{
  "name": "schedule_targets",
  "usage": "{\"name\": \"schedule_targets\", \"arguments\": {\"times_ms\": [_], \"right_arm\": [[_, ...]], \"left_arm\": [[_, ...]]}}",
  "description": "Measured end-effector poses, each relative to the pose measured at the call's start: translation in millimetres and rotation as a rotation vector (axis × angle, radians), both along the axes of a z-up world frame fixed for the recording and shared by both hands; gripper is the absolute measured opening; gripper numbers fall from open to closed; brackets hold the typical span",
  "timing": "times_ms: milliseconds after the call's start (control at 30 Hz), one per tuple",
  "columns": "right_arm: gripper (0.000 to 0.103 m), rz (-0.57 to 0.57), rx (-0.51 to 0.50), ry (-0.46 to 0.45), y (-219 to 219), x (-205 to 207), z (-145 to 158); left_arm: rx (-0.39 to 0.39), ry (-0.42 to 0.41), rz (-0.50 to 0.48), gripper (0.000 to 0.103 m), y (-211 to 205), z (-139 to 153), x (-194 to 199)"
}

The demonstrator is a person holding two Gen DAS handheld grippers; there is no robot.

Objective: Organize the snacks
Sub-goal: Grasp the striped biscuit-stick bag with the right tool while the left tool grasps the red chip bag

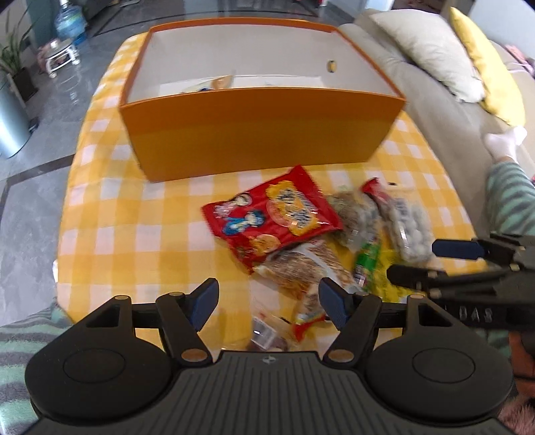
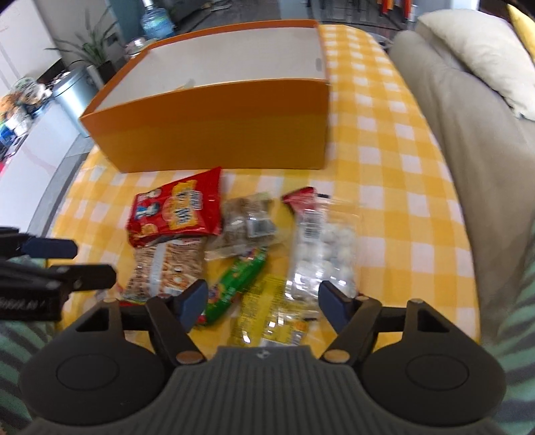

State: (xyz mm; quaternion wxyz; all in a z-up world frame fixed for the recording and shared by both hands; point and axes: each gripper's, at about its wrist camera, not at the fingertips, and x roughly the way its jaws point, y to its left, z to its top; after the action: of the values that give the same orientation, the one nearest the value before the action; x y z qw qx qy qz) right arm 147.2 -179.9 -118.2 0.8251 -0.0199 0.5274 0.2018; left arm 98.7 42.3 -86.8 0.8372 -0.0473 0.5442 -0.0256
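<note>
An open orange box stands at the back of the yellow checked table; a packet lies inside it. In front lies a heap of snacks: a red cracker bag, a clear pack of brown biscuits, a bag of nuts, a green packet, a clear bag of white balls and a yellow packet. My left gripper is open and empty above the near snacks. My right gripper is open and empty over the green and yellow packets.
A beige sofa with a cream cushion and a yellow one runs along the table's right side. A metal bin, a plant and a water bottle stand on the floor at left.
</note>
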Motion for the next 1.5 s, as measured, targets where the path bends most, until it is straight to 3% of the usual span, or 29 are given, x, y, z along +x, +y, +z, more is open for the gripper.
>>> {"name": "schedule_targets", "arguments": {"times_ms": [233, 633, 900, 1000, 1100, 1500], "right_arm": [[0.07, 0.123, 0.067, 0.01, 39.4, 2.3, -0.1], [0.069, 0.133, 0.116, 0.133, 64.8, 22.6, -30.8], [0.056, 0.132, 0.117, 0.185, 77.1, 28.7, -46.9], [0.045, 0.147, 0.117, 0.175, 78.6, 28.0, -45.4], [0.043, 0.166, 0.085, 0.153, 81.1, 23.9, -40.4], [0.042, 0.124, 0.069, 0.017, 53.4, 15.0, 6.6]], "left_arm": [[0.077, 0.041, 0.035, 0.075, 13.0, -6.4, 1.9], [0.05, 0.077, 0.103, 0.074, 34.2, -12.3, 2.1], [0.04, 0.101, 0.099, 0.074, 34.1, -19.2, 3.1], [0.036, 0.09, 0.097, 0.074, 33.8, -17.5, 3.2], [0.032, 0.063, 0.078, 0.074, 32.4, -12.7, 2.3], [0.066, -0.053, -0.071, 0.078, 12.4, 9.7, 14.2]]}}
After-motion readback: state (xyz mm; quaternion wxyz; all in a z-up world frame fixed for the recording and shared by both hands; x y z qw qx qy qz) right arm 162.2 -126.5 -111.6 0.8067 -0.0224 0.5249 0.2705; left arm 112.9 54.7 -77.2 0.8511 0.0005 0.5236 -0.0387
